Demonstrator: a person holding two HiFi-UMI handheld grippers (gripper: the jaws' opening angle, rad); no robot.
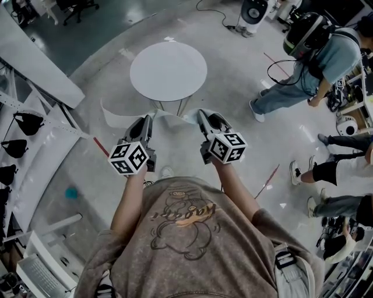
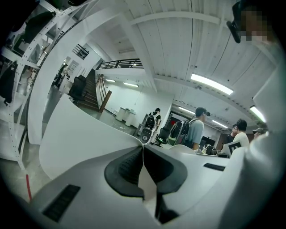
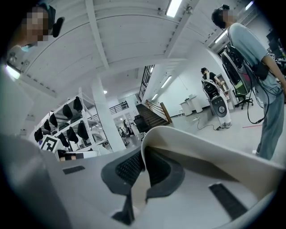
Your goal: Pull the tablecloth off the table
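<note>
The round white table (image 1: 168,71) stands bare a step ahead of me. The white tablecloth (image 1: 116,121) is off the top and hangs in the air between my two grippers, below the table's near edge. My left gripper (image 1: 147,120) is shut on one edge of the cloth; in the left gripper view the cloth (image 2: 76,138) runs up out of the closed jaws (image 2: 143,150). My right gripper (image 1: 201,114) is shut on the other edge, and in the right gripper view the cloth (image 3: 201,154) curls over its dark pads (image 3: 127,167).
A person with a backpack (image 1: 312,61) stands at the right, and other people's legs (image 1: 335,169) reach in from the right edge. A white rack with black bags (image 1: 23,125) lines the left. A white device (image 1: 253,10) stands beyond the table. Red tape strips (image 1: 269,174) mark the floor.
</note>
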